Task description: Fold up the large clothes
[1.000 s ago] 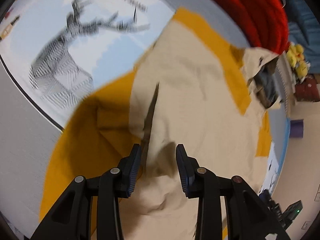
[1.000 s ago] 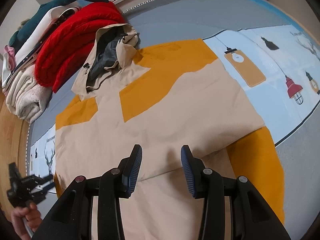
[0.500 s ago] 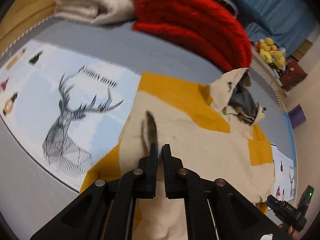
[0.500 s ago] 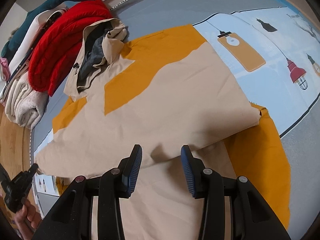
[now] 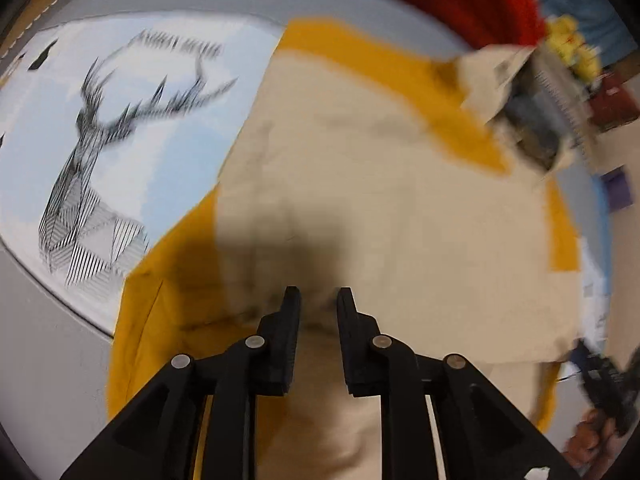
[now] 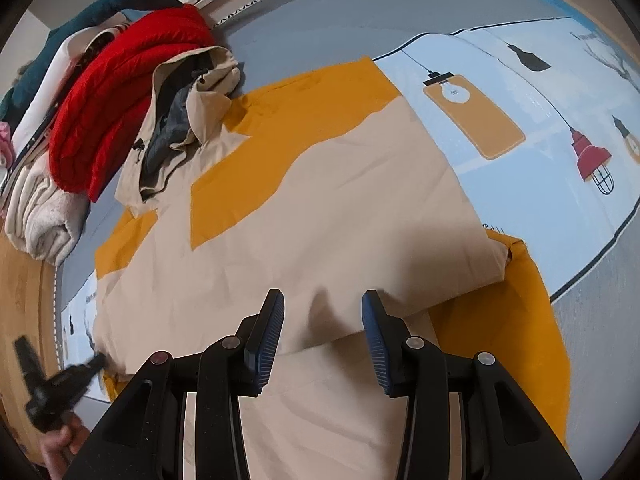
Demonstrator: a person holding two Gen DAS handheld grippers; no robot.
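Even indoor light, left wrist view motion-blurred, right wrist view sharp, fisheye-bent dark edges, soft shadows

Left gripper: I have it pointing steeply down, jaws narrowly parted and just been opening from near shut, nothing between the pads; the view is blurred. From the right wrist camera it shows small at the lower left edge, with a bare hand wrapped round its handle.

Right gripper: also pointing steeply down, jaws set moderately apart, pads clamping nothing. From the left wrist camera it appears only as a dark blur at the lower right edge.
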